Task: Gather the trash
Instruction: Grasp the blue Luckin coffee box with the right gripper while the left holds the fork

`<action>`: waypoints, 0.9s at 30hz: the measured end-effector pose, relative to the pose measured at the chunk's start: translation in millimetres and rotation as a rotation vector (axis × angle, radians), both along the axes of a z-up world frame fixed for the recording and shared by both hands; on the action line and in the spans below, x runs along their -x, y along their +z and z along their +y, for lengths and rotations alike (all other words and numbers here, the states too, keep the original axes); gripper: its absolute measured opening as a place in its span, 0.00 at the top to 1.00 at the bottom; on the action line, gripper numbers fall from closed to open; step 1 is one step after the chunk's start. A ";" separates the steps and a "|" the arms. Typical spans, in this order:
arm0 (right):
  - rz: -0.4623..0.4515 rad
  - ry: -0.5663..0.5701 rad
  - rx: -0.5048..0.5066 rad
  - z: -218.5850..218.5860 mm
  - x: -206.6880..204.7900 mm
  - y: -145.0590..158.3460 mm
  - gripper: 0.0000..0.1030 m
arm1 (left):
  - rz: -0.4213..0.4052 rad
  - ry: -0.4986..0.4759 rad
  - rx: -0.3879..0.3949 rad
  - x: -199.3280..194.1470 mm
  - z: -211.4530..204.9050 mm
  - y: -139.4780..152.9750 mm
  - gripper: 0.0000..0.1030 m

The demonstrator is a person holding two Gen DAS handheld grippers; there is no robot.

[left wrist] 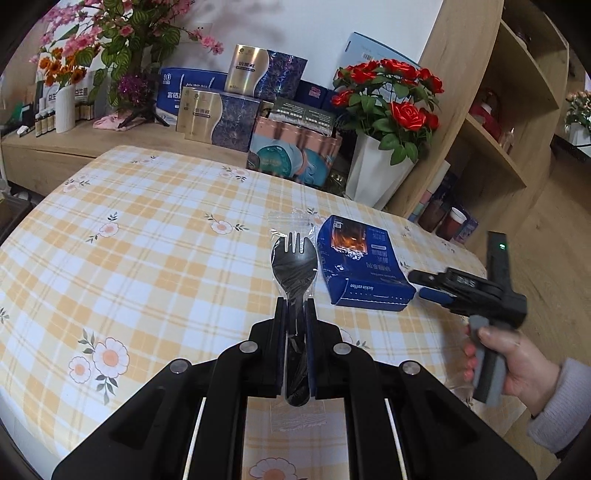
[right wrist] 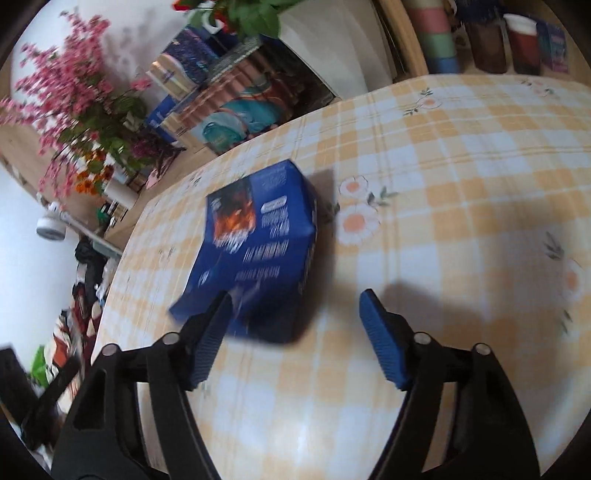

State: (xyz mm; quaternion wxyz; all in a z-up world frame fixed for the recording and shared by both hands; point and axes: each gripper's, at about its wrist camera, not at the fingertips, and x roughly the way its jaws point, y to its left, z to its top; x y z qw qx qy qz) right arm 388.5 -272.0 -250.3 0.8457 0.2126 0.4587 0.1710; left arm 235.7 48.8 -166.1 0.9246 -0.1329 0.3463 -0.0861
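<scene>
Jaws of the left gripper are clamped on the handle of a black plastic spork in a clear wrapper, which is held up above the yellow-and-white checked tablecloth with daisy prints; its tines point away from the camera, and the wrapper's loose end hangs below the fingers. The right gripper stands with its jaws apart, gripping nothing; its blue ribbed pads show clearly, and the left-hand finger overlaps the near corner of a dark blue cardboard coffee box, though blur hides whether it touches. In the left wrist view the same box lies flat on the cloth just right of the spork, with the right gripper's tips close beside its near right corner and a hand in a pale knitted sleeve on the grip. Beyond the table's far edge stand a white faceted vase of red roses, stacked gift boxes, pink blossom sprays and a wooden shelf unit; none lies between the grippers and the box.
</scene>
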 end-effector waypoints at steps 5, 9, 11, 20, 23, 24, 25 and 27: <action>0.021 -0.020 0.039 20.6 -25.8 -3.3 0.40 | -0.002 0.008 0.021 -1.2 9.4 -3.9 0.91; 0.030 -0.039 0.131 32.7 -37.7 -1.9 0.52 | 0.001 0.009 0.035 -1.6 12.5 -7.9 0.91; 0.058 -0.048 0.118 31.6 -42.2 -2.2 0.70 | 0.006 0.009 0.046 -0.6 13.8 -9.5 0.91; -0.095 -0.029 0.044 25.2 -1.5 57.0 0.87 | -0.023 0.016 0.051 15.7 16.9 6.4 0.91; -0.152 0.006 0.077 27.4 16.5 80.8 0.88 | -0.040 0.002 0.053 23.7 11.3 15.3 0.91; -0.168 0.017 0.090 28.0 22.5 87.5 0.88 | -0.045 -0.004 0.054 27.2 8.9 18.3 0.91; -0.190 0.032 0.109 27.7 32.4 96.2 0.88 | -0.048 -0.008 0.055 30.2 7.3 20.6 0.91; -0.214 0.044 0.128 26.1 44.4 106.2 0.88 | -0.056 -0.018 0.059 38.6 3.3 26.7 0.91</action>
